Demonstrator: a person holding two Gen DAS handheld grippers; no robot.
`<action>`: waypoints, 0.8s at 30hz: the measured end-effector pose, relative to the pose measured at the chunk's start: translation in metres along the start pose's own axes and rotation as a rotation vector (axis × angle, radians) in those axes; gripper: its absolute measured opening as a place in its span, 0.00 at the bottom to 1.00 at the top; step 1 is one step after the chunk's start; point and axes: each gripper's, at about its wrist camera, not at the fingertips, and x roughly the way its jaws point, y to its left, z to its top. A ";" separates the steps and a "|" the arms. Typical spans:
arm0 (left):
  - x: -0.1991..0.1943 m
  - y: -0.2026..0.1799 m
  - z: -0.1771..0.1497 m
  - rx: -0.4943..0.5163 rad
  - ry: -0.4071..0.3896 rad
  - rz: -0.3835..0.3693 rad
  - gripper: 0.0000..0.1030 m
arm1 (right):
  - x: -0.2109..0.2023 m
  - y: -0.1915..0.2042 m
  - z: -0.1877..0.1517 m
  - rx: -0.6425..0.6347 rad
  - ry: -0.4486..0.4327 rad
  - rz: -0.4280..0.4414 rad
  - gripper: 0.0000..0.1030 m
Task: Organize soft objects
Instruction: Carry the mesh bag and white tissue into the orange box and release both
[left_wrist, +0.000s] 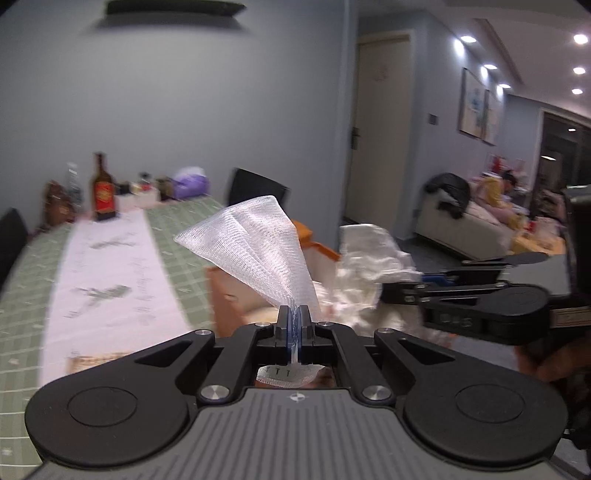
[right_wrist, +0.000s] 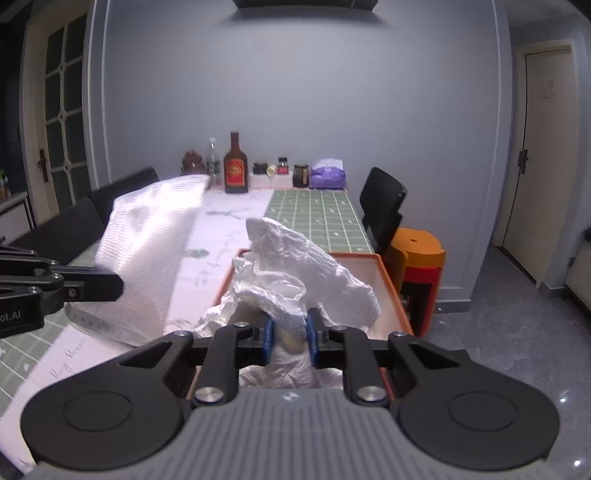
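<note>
1. Left gripper (left_wrist: 294, 325), lower centre: jaws closed tight on the corner of a white mesh (left_wrist: 258, 243), which fans up toward frame centre
2. Right gripper (right_wrist: 289, 332), lower centre: jaws partly closed, pinching a crumpled white bag (right_wrist: 295, 258) above the orange tray (right_wrist: 391, 288)
3. Risk: thin pinch on mesh may slip if tugged
4. Risk: bag could snag the mesh at left, dragging both off the tray

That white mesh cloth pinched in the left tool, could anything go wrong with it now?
The white mesh cloth is held only by a narrow bunched end in the left tool, so it might slip out. The right tool grips crumpled white plastic wrapping close beside it above the orange-rimmed tray; the two could snag.
</note>
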 end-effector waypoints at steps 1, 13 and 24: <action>0.009 -0.003 0.001 -0.004 0.022 -0.035 0.02 | 0.002 -0.004 -0.001 -0.014 0.017 -0.009 0.16; 0.095 -0.016 -0.016 0.042 0.309 -0.119 0.02 | 0.059 -0.030 -0.013 -0.125 0.274 0.048 0.17; 0.125 -0.026 -0.024 0.130 0.467 -0.084 0.04 | 0.098 -0.031 -0.024 -0.136 0.415 0.107 0.18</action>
